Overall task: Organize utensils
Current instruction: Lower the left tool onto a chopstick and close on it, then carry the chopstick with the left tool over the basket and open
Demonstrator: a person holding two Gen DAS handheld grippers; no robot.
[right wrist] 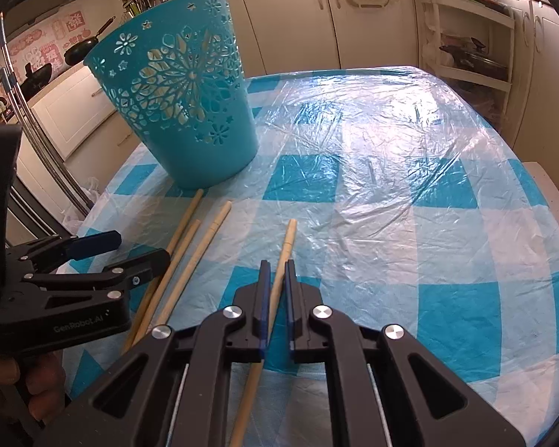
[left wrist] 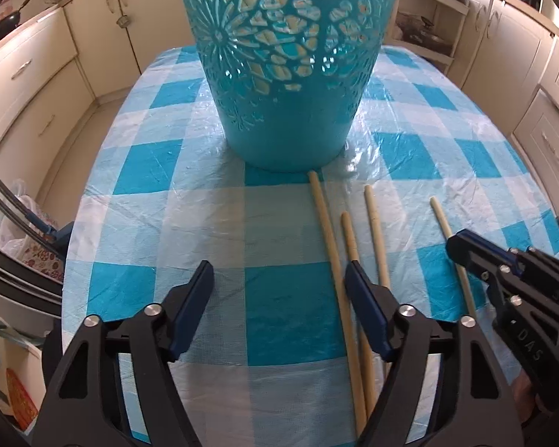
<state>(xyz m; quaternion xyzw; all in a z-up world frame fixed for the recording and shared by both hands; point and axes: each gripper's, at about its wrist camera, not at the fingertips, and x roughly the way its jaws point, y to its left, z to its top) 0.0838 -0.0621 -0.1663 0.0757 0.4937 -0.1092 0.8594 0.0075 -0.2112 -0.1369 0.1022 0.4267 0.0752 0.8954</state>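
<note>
Now the right gripper [right wrist: 275,272] is nearly closed around one chopstick [right wrist: 287,240] near the teal basket [right wrist: 190,111]; the left gripper [left wrist: 277,283] stands wide open, holding nothing.

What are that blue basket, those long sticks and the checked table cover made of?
The basket looks like moulded plastic: smooth, even teal, with cut-out flower holes. The sticks look like pale bare wood or bamboo, matte, without shine. The table cover seems a checked cloth under a thin clear plastic sheet: it is wrinkled and glares.
</note>
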